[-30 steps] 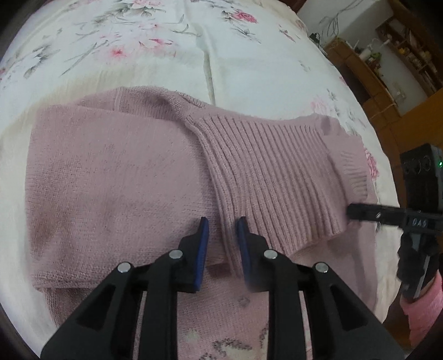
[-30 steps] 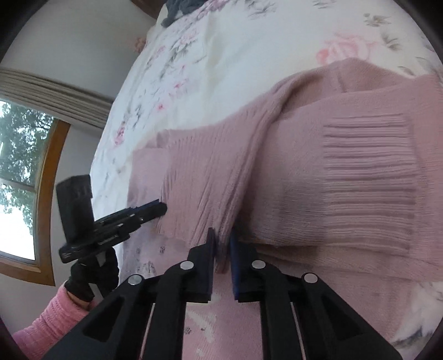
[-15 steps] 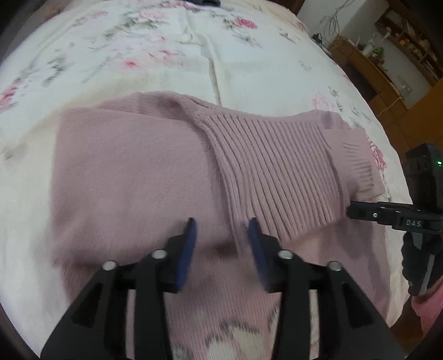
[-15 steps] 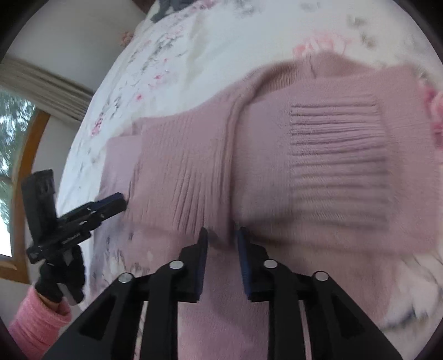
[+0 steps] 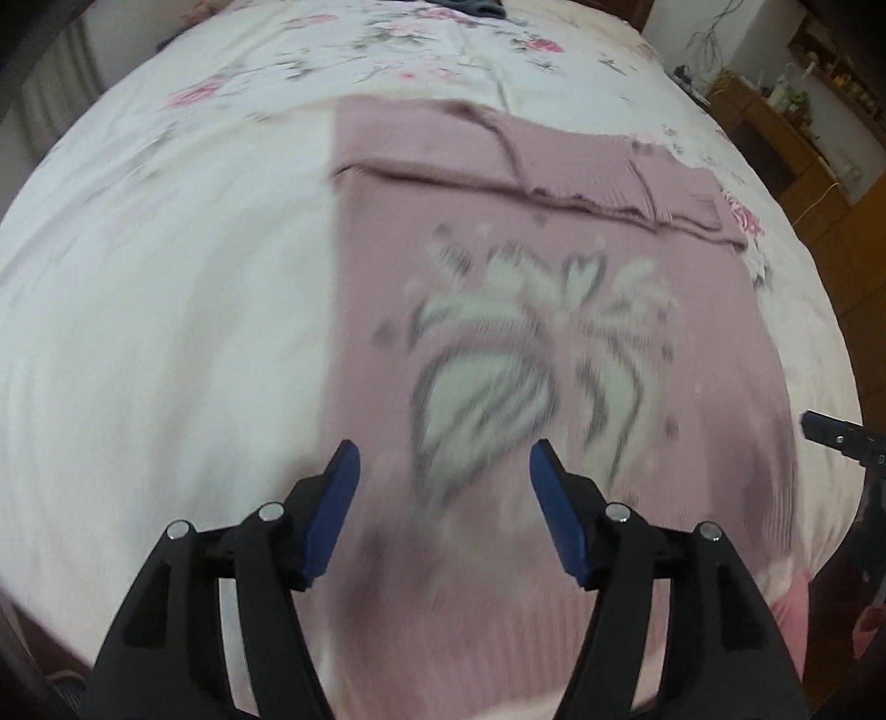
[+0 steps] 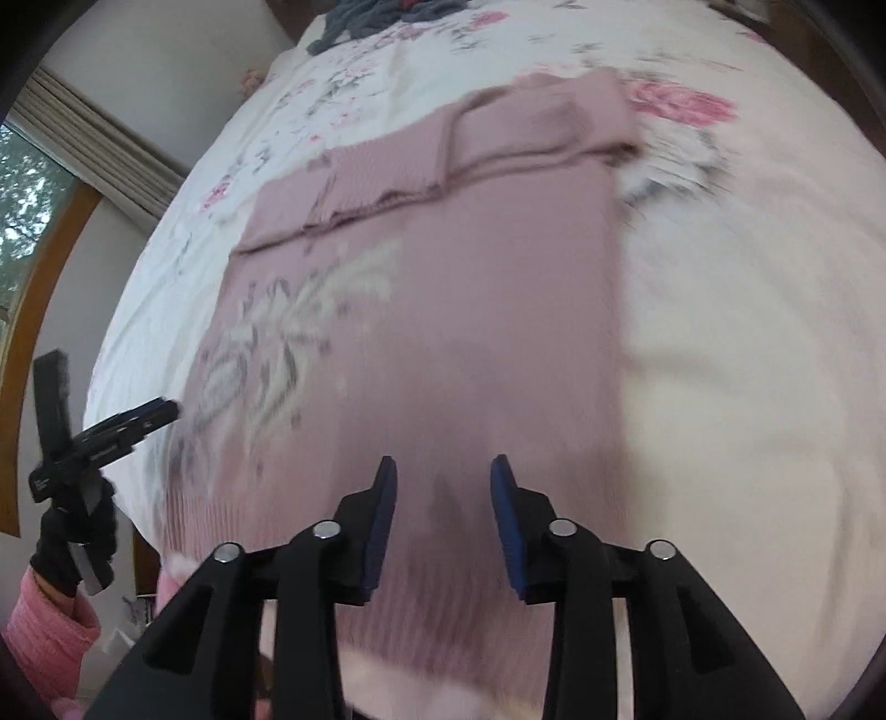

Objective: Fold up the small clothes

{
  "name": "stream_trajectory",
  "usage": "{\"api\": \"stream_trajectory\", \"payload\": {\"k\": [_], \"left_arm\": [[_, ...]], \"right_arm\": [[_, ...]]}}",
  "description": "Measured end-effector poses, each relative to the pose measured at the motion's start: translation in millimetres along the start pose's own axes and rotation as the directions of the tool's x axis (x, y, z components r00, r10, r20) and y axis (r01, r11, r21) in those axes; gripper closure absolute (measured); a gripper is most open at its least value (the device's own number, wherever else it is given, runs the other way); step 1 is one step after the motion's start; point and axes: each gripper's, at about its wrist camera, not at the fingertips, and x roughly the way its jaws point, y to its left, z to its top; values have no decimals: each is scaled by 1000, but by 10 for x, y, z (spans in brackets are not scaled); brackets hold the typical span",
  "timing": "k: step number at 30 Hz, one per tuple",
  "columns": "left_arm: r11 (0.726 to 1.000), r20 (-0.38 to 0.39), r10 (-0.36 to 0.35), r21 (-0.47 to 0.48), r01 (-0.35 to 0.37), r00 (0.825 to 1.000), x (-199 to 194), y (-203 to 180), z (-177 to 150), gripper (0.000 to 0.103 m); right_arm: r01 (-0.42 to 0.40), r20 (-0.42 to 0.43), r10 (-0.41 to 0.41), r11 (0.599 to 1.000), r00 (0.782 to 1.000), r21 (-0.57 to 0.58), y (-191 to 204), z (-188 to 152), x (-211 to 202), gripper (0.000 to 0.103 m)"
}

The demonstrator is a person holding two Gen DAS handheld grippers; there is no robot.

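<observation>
A pink knit sweater (image 5: 554, 343) with a white and grey flower pattern lies flat on the bed, both sleeves (image 5: 581, 183) folded across its far end. In the right wrist view the same sweater (image 6: 443, 310) fills the middle, with its folded sleeves (image 6: 498, 144) at the top. My left gripper (image 5: 443, 476) hovers open above the sweater's near hem, nothing between its blue pads. My right gripper (image 6: 443, 487) is open too, over the ribbed hem (image 6: 421, 626). Each gripper shows at the edge of the other's view: the right one (image 5: 836, 435), the left one (image 6: 111, 432).
The bed is covered by a white floral sheet (image 5: 166, 249). A dark garment heap (image 6: 382, 14) lies at the far end of the bed. Wooden furniture (image 5: 775, 127) stands to the right, a window with a curtain (image 6: 33, 210) to the left. A pink sleeve and black glove (image 6: 61, 570) hold the left gripper.
Both grippers have let go of the ribbed sleeve, opened wide and pulled back toward the hem. The sleeves now lie folded far off, and the flower pattern has come into view.
</observation>
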Motion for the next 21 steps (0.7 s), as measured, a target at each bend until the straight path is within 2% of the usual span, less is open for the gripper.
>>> {"api": "stream_trajectory", "payload": {"k": [2,7,10,21], "left_arm": [[1000,3,11,-20,-11,1000,-132,106,-201,33],[998,-24,29,-56,-30,999,-242,228,-564,31],[997,-37,14,-77,-17,999,-249,294,-720,29],[994,-120,15,-103,-28,993,-31,427,-951,27]], "right_arm": [[39,16,-39,999,999,8,-30,-205,-136,59],[40,12,-41,998,999,58,-168,-535,-335,57],[66,12,-67,996,998,64,-230,-693,-390,54],[71,-83,-58,983,995,168,-578,-977,-45,54]]}}
